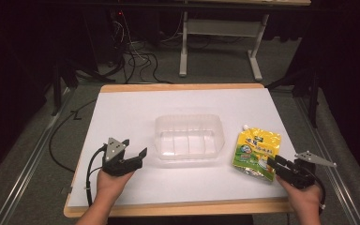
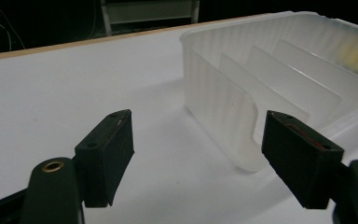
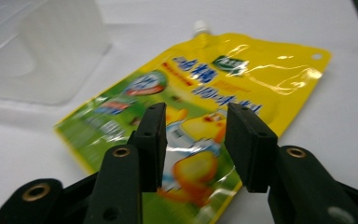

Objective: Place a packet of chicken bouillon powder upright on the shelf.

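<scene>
Right gripper [image 3: 193, 140] stood with jaws partly apart and empty over the flat pouch [image 1: 256, 153], left gripper [image 2: 198, 158] gaped wide, empty, before the tub [image 1: 189, 138]; closing there would likely skid off slick film

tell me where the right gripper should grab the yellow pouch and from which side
Probably the near bottom edge of the yellow pouch, approached low from the person's side. It lies flat with its white spout pointing away, and the open right gripper already faces that thin edge.

Pouch [image 1: 256, 153] lies right of container [image 1: 189, 137], on table [image 1: 122, 110]
</scene>
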A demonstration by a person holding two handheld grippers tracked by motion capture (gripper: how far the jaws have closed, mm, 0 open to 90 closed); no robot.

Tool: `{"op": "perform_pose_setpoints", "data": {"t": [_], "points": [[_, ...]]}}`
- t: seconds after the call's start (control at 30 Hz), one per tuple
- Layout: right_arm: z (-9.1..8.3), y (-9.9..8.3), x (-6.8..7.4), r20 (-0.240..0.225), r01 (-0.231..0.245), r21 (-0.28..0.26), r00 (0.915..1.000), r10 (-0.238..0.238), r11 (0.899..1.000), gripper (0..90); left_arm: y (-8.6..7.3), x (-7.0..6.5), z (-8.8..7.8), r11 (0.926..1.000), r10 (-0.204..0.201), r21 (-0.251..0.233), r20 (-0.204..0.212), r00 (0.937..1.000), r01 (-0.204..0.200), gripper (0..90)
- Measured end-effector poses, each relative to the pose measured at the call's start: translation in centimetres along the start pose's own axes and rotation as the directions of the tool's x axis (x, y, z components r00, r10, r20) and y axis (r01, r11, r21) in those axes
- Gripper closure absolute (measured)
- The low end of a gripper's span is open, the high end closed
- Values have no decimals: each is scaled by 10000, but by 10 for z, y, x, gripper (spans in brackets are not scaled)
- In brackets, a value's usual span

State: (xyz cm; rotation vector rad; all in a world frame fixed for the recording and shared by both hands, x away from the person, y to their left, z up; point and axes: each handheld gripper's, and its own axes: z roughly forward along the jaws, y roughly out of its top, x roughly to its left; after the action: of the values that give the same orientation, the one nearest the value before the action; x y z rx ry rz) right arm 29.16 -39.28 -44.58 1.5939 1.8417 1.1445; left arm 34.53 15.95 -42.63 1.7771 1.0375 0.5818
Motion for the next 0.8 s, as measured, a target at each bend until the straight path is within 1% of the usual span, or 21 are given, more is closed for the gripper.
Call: {"op": "perform_pose_setpoints", "data": {"t": [0.03, 0.07, 0.1, 0.13, 0.17, 0.23, 0.3, 0.33, 0.37, 0.4, 0.43, 0.47, 0.5, 0.53, 0.6, 0.67, 0.7, 0.73, 0.8], "points": [[6, 4, -7, 150, -180, -48, 9997, 181, 9998, 564, -4, 4, -5, 9998, -170, 105, 36, 9998, 170, 255], [10, 7, -11, 284, -284, -71, 9992, 286, 9996, 544, -5, 4, -8, 9997, -194, 148, 38, 9998, 194, 255], [10, 7, -11, 284, -284, -71, 9992, 286, 9996, 544, -5, 4, -8, 9997, -194, 148, 38, 9998, 194, 255], [15, 9, -16, 385, -287, -105, 9988, 291, 9995, 525, -7, 4, -11, 9998, -144, 161, -2, 9999, 144, 255], [23, 13, -22, 431, -451, -91, 9980, 454, 9989, 492, -8, 4, -14, 9999, -68, 155, -46, 10000, 69, 254], [29, 17, -26, 520, -531, -93, 9972, 535, 9985, 472, -11, 4, -20, 9999, 86, 117, -127, 9999, -84, 255], [35, 21, -31, 697, -657, -79, 9954, 661, 9978, 450, -15, 7, -27, 9999, 113, 118, -219, 9997, -111, 255], [39, 23, -34, 708, -762, -78, 9945, 766, 9971, 435, -15, 7, -27, 9999, 113, 118, -219, 9997, -111, 254], [39, 23, -34, 708, -762, -78, 9945, 766, 9971, 435, -16, 9, -29, 9999, 68, 118, -243, 9997, -65, 254], [42, 24, -38, 810, -822, -107, 9933, 828, 9966, 420, -17, 10, -31, 9999, -6, 134, -228, 9997, 9, 255], [47, 26, -46, 864, -1155, -111, 9895, 1160, 9932, 418, -19, 13, -33, 9998, -46, 167, -249, 9997, 50, 254], [50, 27, -50, 827, -1318, -61, 9878, 1319, 9913, 418, -19, 13, -33, 9998, -46, 167, -249, 9997, 50, 255], [52, 29, -54, 830, -1385, -13, 9869, 1381, 9904, 417, -20, 15, -34, 9998, -39, 200, -269, 9996, 44, 255], [52, 29, -54, 830, -1385, -13, 9869, 1381, 9904, 417, -20, 15, -34, 9998, -39, 200, -269, 9996, 44, 255], [57, 31, -63, 760, -1635, 31, 9837, 1628, 9865, 423, -21, 16, -34, 9997, -38, 246, -234, 9997, 44, 255], [66, 34, -71, 784, -1981, -11, 9771, 1976, 9802, 421, -21, 17, -32, 9996, -75, 256, -212, 9997, 80, 255], [71, 35, -73, 735, -2132, 124, 9746, 2118, 9769, 410, -21, 17, -32, 9996, -75, 256, -212, 9997, 80, 255], [71, 35, -73, 735, -2132, 124, 9746, 2118, 9769, 410, -21, 17, -32, 9996, -70, 273, -211, 9998, 76, 255], [78, 38, -77, 826, -2286, 244, 9706, 2259, 9732, 408, -21, 16, -32, 9996, -29, 276, -212, 9998, 35, 255]]}}
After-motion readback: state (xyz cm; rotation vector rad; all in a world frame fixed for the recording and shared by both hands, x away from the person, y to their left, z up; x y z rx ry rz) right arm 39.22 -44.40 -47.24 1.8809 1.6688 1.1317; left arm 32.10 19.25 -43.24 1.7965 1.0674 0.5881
